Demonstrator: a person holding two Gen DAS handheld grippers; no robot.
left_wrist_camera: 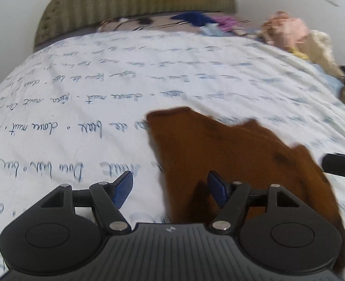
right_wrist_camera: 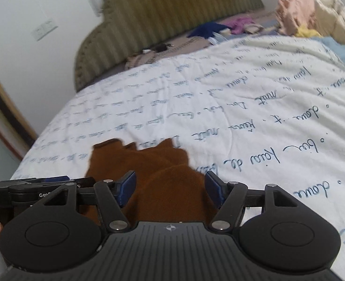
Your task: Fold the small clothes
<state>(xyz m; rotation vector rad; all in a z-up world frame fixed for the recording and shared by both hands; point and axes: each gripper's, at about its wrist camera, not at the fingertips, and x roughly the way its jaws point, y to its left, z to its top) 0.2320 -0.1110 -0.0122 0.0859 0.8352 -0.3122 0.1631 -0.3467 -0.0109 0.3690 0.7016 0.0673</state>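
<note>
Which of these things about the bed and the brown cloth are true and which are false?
1. The brown cloth lies on a white sheet with blue writing. True.
2. The right tool is squeezing the cloth tight. False: its jaws stand open, pads apart.
3. A heap of other clothes sits at the far end of the bed. True.
4. The headboard is bright red. False: it is olive green and ribbed.
5. The left tool is open. True.
</note>
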